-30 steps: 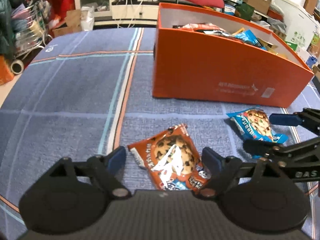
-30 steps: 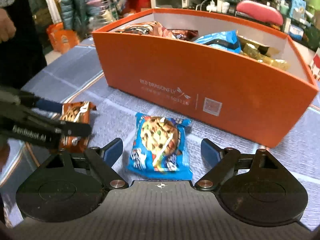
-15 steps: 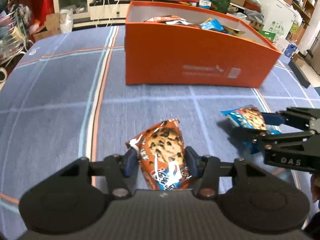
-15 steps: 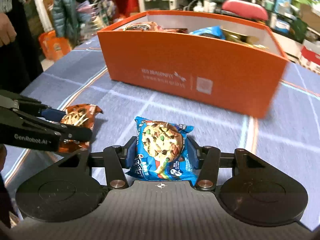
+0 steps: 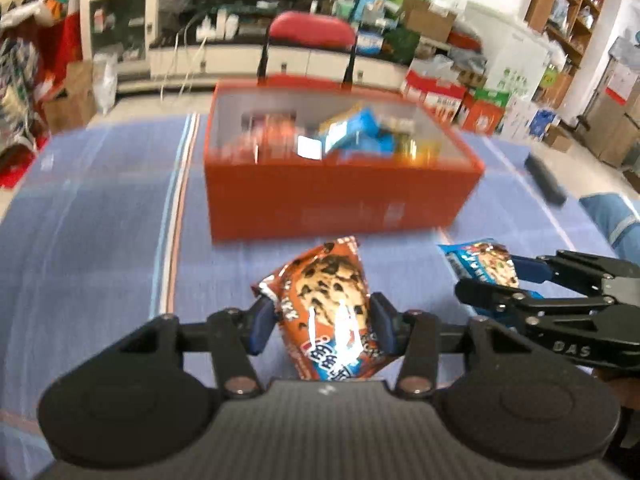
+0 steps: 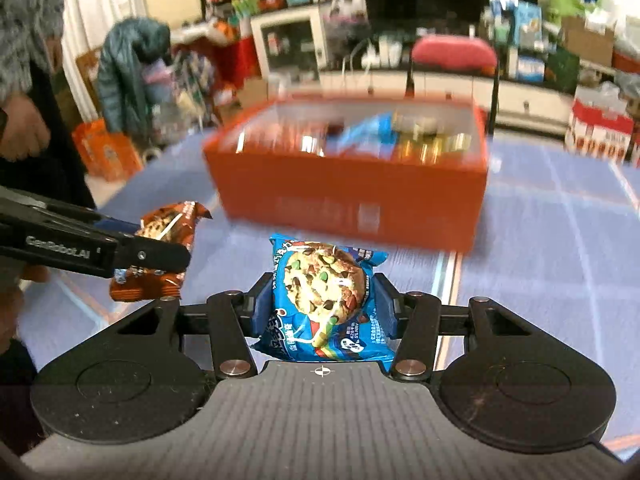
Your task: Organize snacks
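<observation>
My left gripper (image 5: 322, 326) is shut on an orange-brown cookie packet (image 5: 328, 300), held above the blue striped tablecloth (image 5: 100, 220). My right gripper (image 6: 320, 308) is shut on a blue cookie packet (image 6: 324, 300), also lifted off the cloth. Each gripper shows in the other's view: the right one (image 5: 492, 280) with the blue packet (image 5: 482, 262) at the right, the left one (image 6: 160, 248) with the orange-brown packet (image 6: 168, 224) at the left. Ahead of both stands an open orange box (image 5: 340, 200) (image 6: 352, 196) holding several snack packets.
A red-backed chair (image 5: 312, 32) stands behind the box. A dark flat object (image 5: 544, 178) lies at the cloth's right edge. A person's hand (image 6: 22, 132) and dark clothing are at the left. Cabinets, cartons and shelves fill the room beyond.
Both grippers closed on their packets, which lay flat on the cloth a second ago. Both then rose with the packets, and the orange box now looks farther and lower in view.
</observation>
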A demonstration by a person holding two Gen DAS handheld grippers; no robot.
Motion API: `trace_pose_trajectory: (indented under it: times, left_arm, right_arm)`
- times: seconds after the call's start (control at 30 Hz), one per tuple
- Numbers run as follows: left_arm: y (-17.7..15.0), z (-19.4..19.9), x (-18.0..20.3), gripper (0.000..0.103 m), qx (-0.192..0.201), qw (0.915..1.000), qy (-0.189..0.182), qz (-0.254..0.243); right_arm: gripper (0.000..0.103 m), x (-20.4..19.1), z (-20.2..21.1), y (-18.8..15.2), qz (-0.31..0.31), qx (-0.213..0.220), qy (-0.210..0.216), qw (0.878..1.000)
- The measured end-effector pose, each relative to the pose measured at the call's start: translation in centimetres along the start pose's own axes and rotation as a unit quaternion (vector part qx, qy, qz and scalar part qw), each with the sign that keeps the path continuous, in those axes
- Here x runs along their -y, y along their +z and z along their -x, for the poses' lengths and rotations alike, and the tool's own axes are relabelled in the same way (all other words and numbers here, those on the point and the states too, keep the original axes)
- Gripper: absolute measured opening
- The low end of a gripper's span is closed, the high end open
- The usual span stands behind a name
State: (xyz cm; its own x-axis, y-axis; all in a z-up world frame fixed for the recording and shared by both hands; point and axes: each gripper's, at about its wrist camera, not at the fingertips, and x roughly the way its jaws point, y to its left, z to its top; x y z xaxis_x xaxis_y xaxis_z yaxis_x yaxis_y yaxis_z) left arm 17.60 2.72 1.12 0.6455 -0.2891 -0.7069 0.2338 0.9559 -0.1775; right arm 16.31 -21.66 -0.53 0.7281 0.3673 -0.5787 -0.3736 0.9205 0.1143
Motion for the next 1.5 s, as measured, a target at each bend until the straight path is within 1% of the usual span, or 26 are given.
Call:
trace_pose_trajectory:
  times: [0.07, 0.17, 0.27, 0.33, 0.4, 0.53, 0.67, 0.8, 0.83, 0.87, 0.93, 0.97, 1.07, 1.17, 1.2, 1.23, 1.27, 1.3, 1.37, 1.47, 1.5]
  left_arm:
    - [2.9, 0.0, 0.1, 0.049, 0.022, 0.9997, 0.006, -0.01]
    - [7.6, -1.1, 0.4, 0.049, 0.048, 0.9984, 0.009, -0.027]
    - [11.1, -3.6, 0.8, 0.049, 0.059, 0.9972, 0.017, -0.041]
    - [12.5, -5.6, 0.9, 0.049, 0.057, 0.997, 0.026, -0.045]
    - [13.2, -7.2, 1.2, 0.049, 0.056, 0.9967, 0.034, -0.048]
    - [13.7, -9.7, 1.4, 0.049, 0.051, 0.9969, 0.027, -0.054]
    - [13.6, -11.3, 1.1, 0.049, 0.045, 0.9974, 0.022, -0.052]
    - [13.6, -12.1, 0.3, 0.049, 0.042, 0.9979, 0.022, -0.043]
    - [13.6, -12.2, 0.2, 0.05, 0.041, 0.998, 0.023, -0.041]
    - [13.5, -12.3, 0.1, 0.054, 0.041, 0.998, 0.025, -0.04]
    - [13.5, -11.9, -0.1, 0.061, 0.051, 0.9972, 0.038, -0.039]
    - [13.5, -11.6, -0.2, 0.063, 0.055, 0.9969, 0.042, -0.037]
    - [13.4, -10.5, -0.7, 0.064, 0.06, 0.9973, 0.035, -0.025]
    - [12.8, -8.7, -0.6, 0.066, 0.067, 0.9972, 0.028, -0.021]
    - [12.4, -8.0, -0.6, 0.068, 0.068, 0.9972, 0.025, -0.019]
    - [11.9, -7.2, -0.6, 0.069, 0.071, 0.9972, 0.021, -0.014]
    - [11.3, -6.4, -0.7, 0.071, 0.075, 0.997, 0.017, -0.006]
    - [10.6, -5.5, -0.8, 0.076, 0.08, 0.9967, 0.013, 0.002]
    - [9.2, -3.9, -1.0, 0.08, 0.09, 0.9958, 0.01, 0.018]
    - [6.7, -1.5, -1.0, 0.08, 0.102, 0.9938, 0.02, 0.04]
    - [5.8, -0.7, -1.0, 0.08, 0.104, 0.9933, 0.024, 0.045]
  right_arm:
    - [0.037, 0.9, 0.2, 2.8, 0.008, 0.024, -0.008, 1.0]
    - [0.037, 2.4, -0.7, 7.1, 0.023, 0.054, -0.024, 0.998]
    - [0.037, 3.6, -3.3, 10.7, 0.034, 0.058, -0.036, 0.997]
    - [0.037, 4.3, -5.5, 12.1, 0.038, 0.054, -0.037, 0.997]
    - [0.037, 4.9, -7.4, 13.0, 0.034, 0.048, -0.038, 0.998]
    - [0.037, 5.8, -10.3, 13.6, 0.033, 0.035, -0.035, 0.998]
    - [0.037, 6.1, -12.1, 13.6, 0.038, 0.027, -0.036, 0.998]
    - [0.038, 6.2, -12.9, 13.7, 0.039, 0.025, -0.037, 0.998]
    - [0.04, 6.2, -13.1, 13.7, 0.037, 0.025, -0.036, 0.998]
    - [0.05, 6.2, -13.3, 13.8, 0.037, 0.025, -0.035, 0.998]
    - [0.055, 6.1, -13.4, 13.9, 0.04, 0.028, -0.045, 0.998]
    - [0.059, 6.0, -13.2, 13.9, 0.042, 0.031, -0.047, 0.997]
    - [0.069, 5.4, -11.5, 13.9, 0.042, 0.049, -0.046, 0.997]
    - [0.073, 4.3, -8.8, 13.5, 0.042, 0.067, -0.055, 0.995]
    - [0.077, 3.8, -7.7, 13.2, 0.04, 0.074, -0.061, 0.995]
    - [0.084, 3.5, -6.6, 12.7, 0.036, 0.08, -0.068, 0.994]
    - [0.088, 2.9, -5.3, 12.1, 0.031, 0.084, -0.076, 0.993]
    - [0.088, 2.4, -4.2, 11.7, 0.024, 0.086, -0.082, 0.993]
    - [0.09, 1.4, -1.8, 10.5, 0.008, 0.086, -0.096, 0.992]
    - [0.095, -0.6, 1.8, 8.3, -0.019, 0.084, -0.127, 0.988]
    - [0.095, -1.2, 2.8, 7.7, -0.027, 0.084, -0.138, 0.986]
